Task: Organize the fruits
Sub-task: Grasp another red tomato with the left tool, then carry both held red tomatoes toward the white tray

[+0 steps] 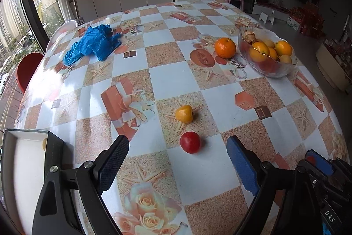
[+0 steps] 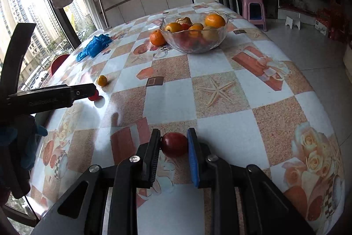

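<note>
My left gripper point(image 1: 177, 147) is open, with a small red fruit point(image 1: 190, 142) on the table between and just ahead of its fingertips. A small yellow fruit point(image 1: 184, 113) lies just beyond it. An orange point(image 1: 225, 47) sits beside a glass bowl point(image 1: 275, 72) full of fruit. My right gripper point(image 2: 173, 140) is shut on a dark red fruit point(image 2: 174, 144), held just above the table. In the right wrist view the bowl point(image 2: 193, 46), the orange point(image 2: 157, 37), the yellow fruit point(image 2: 102, 80) and the left gripper's finger point(image 2: 83, 90) also show.
A crumpled blue glove point(image 1: 92, 45) lies at the table's far left. A white box point(image 1: 24, 169) with a black rim stands at the near left edge. Beyond the table are a red chair point(image 1: 26, 72), a pink stool point(image 2: 254, 8) and white cabinets.
</note>
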{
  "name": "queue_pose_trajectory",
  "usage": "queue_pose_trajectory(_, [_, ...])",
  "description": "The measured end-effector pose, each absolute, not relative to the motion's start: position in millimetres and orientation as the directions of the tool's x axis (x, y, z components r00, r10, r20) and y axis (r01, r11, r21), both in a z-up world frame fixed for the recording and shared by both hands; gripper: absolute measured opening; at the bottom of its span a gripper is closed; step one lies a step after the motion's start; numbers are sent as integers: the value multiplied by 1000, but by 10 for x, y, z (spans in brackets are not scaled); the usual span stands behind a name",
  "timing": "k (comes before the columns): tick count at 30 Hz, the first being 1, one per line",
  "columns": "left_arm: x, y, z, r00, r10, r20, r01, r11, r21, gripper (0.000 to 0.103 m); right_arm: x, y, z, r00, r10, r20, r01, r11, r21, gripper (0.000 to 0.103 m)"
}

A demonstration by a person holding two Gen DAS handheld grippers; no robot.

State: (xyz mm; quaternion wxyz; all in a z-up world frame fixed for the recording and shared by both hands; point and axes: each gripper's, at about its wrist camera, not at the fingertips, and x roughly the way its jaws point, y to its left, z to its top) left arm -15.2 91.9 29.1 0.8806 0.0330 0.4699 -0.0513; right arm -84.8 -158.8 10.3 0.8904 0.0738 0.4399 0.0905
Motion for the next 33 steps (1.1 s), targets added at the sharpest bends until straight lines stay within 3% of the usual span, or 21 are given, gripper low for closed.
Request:
queue_pose_trajectory(1, [-142, 909, 270, 551, -54, -833, 123, 992, 17, 79, -852, -1589, 99, 601, 227, -766, -97, 972, 212, 27])
queue_pose_trajectory(2, [-122, 899, 239, 540, -50, -840, 128, 991, 23, 75, -857, -1592, 96, 605, 229, -763, -98, 972, 213, 27])
queue_pose_trajectory(5, [-65, 914, 153, 517, -41, -855, 114, 993, 21, 72, -856, -1608, 86, 608, 239, -757, -99, 969, 227, 27])
queue_pose_trajectory(7, [-35, 932, 110, 505, -48, -862, 104, 995, 6, 62, -852, -1621, 82, 608, 247, -754, -97, 966, 238, 27])
queue_pose_trajectory(9, [-24, 935, 109, 511, -54, -858, 93, 996, -8, 62, -849, -1629, 78, 608, 252, -753, -97, 965, 245, 27])
queue_pose_trajectory(11, [-21, 916, 110, 519, -61, -852, 97, 995, -12, 51, -851, -1631, 76, 608, 255, -752, -96, 964, 249, 27])
queue_pose_trajectory(13, [-35, 884, 118, 524, -71, -849, 107, 994, -17, 29, -853, -1635, 76, 608, 258, -751, -96, 963, 254, 27])
queue_pose_trajectory(14, [-46, 869, 122, 525, -76, -847, 113, 993, -19, 23, -855, -1639, 76, 608, 261, -750, -96, 962, 256, 27])
queue_pose_trajectory(24, [-805, 1195, 105, 576, -49, -816, 77, 997, -5, 22, -862, -1634, 80, 608, 254, -752, -96, 964, 248, 27])
queue_pose_trajectory(33, [-1352, 1503, 91, 581, -51, -812, -10, 998, -70, 22, -860, -1563, 88, 608, 217, -764, -100, 975, 198, 27])
